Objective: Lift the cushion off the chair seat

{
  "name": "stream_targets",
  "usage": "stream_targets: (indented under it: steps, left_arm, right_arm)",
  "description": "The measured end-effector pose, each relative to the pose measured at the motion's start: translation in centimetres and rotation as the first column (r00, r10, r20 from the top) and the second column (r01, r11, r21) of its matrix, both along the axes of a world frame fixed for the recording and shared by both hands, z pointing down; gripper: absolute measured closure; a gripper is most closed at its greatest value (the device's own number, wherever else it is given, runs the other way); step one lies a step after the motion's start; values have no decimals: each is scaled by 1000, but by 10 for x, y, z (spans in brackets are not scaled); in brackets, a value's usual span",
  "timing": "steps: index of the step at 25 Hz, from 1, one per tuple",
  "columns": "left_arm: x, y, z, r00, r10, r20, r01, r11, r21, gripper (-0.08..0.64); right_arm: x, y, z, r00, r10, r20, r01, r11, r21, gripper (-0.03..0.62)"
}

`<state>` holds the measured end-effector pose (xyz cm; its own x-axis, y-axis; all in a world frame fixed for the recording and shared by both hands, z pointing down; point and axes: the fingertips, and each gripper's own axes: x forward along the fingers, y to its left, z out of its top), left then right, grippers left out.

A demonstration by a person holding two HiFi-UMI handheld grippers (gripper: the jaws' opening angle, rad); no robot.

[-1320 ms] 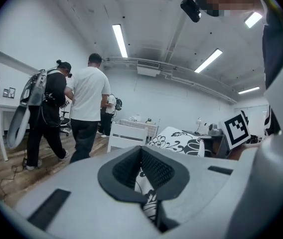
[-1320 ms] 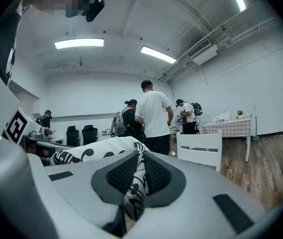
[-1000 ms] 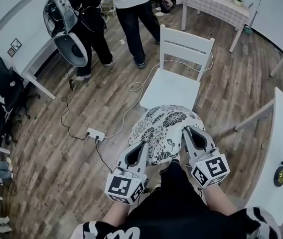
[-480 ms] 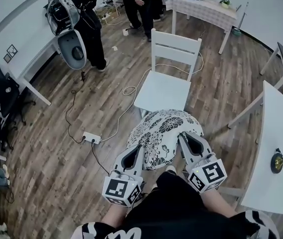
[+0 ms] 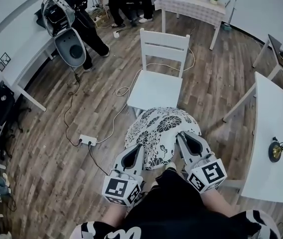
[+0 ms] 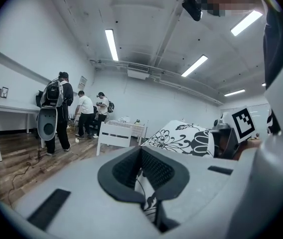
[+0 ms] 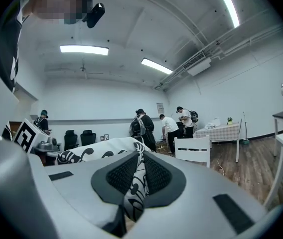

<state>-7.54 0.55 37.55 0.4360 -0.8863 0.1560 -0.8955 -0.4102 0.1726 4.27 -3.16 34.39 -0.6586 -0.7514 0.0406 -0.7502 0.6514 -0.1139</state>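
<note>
Left gripper (image 5: 135,152): jaws closed on a fold at the cushion's near left edge. Cushion (image 5: 159,128): floral, held between both grippers, apparently clear of the bare white chair (image 5: 156,91) seat just beyond. Right gripper (image 5: 185,139): jaws pinched on the near right edge. Risk: each grip holds only thin fabric, so uneven pulling or swinging may slip one edge free and drop the cushion.
</note>
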Motion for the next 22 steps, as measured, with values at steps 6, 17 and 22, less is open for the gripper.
stream_targets:
  steps: [6, 17, 22]
  left_arm:
    - [5, 10, -3, 1000, 11, 9, -11, 1000, 3, 558]
    - [23, 34, -10, 998, -52, 18, 52, 999, 3, 558]
    - [58, 62, -1, 998, -62, 12, 62, 998, -9, 558]
  right_arm:
    - [7, 10, 0, 1000, 4, 6, -4, 1000, 1, 555]
    - [23, 36, -10, 998, -55, 38, 55, 998, 2, 555]
    - [54, 65, -4, 996, -72, 45, 72, 997, 2, 555]
